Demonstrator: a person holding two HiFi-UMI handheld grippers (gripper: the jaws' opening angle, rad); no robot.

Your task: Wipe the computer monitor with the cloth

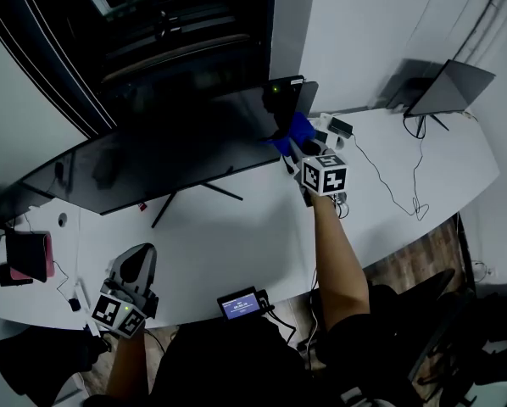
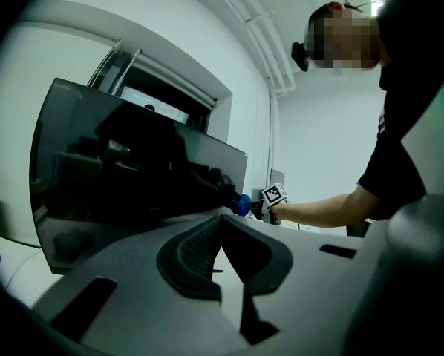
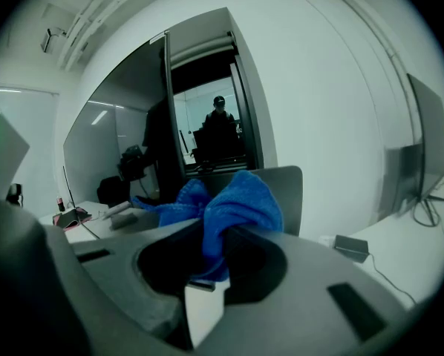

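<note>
A wide dark monitor [image 1: 152, 155] stands on the white desk [image 1: 236, 236]. At its right end, my right gripper [image 1: 292, 154] is shut on a blue cloth [image 1: 294, 132], which lies against the screen's lower right corner. In the right gripper view the cloth [image 3: 233, 202] bunches out above the closed jaws of the right gripper [image 3: 211, 237], with the monitor [image 3: 118, 147] to the left. My left gripper [image 1: 138, 259] rests low at the desk's front left, shut and empty. Its own view shows the left gripper [image 2: 220, 225] closed, the screen [image 2: 133, 184] beyond it, and the cloth [image 2: 241, 204] far off.
An open laptop [image 1: 448, 87] sits at the back right, and cables [image 1: 398, 193] trail across the desk there. A small black box [image 1: 340, 127] lies near the cloth. A device with a blue screen [image 1: 241, 303] sits at the front edge, a reddish object [image 1: 29, 257] at far left.
</note>
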